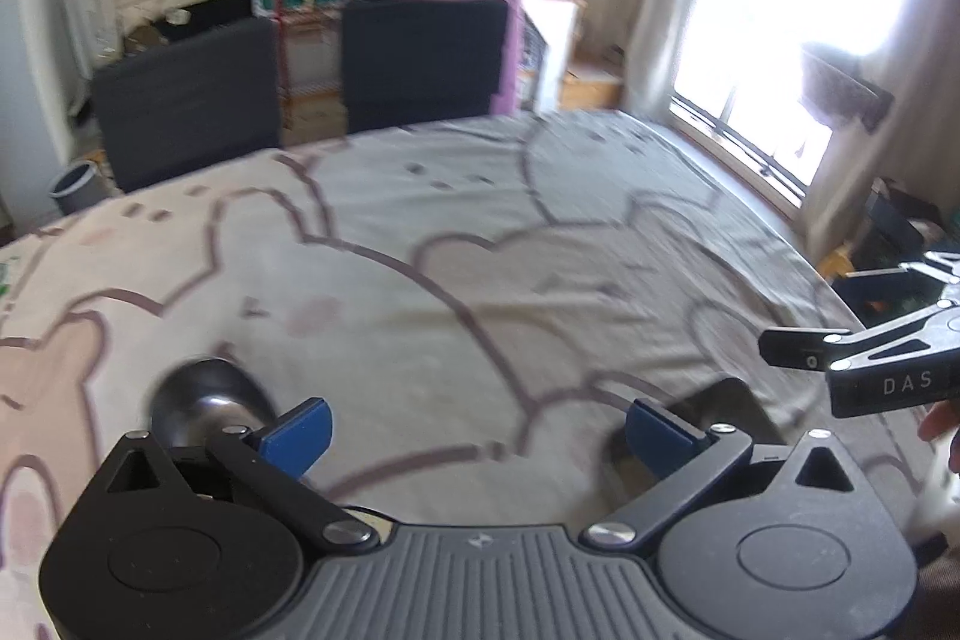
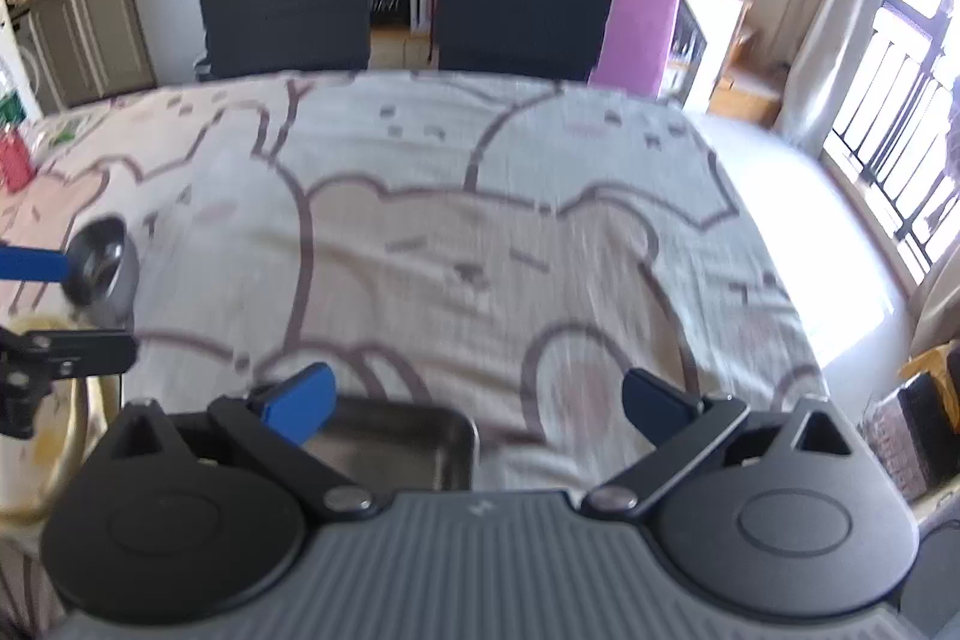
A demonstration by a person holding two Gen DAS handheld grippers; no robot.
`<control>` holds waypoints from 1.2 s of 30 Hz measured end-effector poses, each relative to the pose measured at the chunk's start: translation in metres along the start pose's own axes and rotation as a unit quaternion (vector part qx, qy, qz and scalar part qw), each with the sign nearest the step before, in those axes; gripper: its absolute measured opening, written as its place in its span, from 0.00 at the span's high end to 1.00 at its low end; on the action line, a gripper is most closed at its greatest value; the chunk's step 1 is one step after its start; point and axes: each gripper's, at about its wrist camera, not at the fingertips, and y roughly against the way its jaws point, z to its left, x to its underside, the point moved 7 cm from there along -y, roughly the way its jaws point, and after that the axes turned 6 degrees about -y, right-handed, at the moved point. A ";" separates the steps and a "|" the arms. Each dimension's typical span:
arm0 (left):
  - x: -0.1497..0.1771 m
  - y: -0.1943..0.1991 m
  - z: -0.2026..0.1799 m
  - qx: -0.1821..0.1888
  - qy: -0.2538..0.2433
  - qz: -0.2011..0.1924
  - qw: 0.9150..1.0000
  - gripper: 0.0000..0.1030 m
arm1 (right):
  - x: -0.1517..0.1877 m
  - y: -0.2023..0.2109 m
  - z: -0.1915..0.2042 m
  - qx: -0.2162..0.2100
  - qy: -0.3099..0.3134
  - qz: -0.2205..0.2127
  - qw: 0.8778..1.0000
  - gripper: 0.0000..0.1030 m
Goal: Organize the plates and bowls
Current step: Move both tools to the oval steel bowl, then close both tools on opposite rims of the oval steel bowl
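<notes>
In my right view a tray point(image 2: 390, 445) lies on the surface point(image 2: 480, 250) at lower centre, a bowl point(image 2: 102, 268) at far left. Two chairs point(image 2: 288, 16) stand behind the surface's far edge, a window point(image 2: 900, 100) at right.

Left tongs point(image 1: 477, 427), right tongs point(image 2: 477, 403): black linkage arms, blue pads, silver pivot screws, grey ribbed base.
</notes>
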 end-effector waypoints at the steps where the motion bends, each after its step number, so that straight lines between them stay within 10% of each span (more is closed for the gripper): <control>1: -0.001 0.002 0.008 -0.006 0.006 -0.003 1.000 0.00 | -0.005 -0.002 0.003 -0.001 -0.003 -0.004 1.000 0.00; 19: 0.021 0.010 0.186 -0.128 0.127 0.008 0.983 0.00 | -0.051 -0.057 0.157 -0.102 -0.020 0.019 0.994 0.00; 36: 0.035 -0.055 0.209 -0.142 0.090 0.075 0.983 0.00 | -0.022 -0.129 0.252 -0.097 0.043 0.129 0.986 0.00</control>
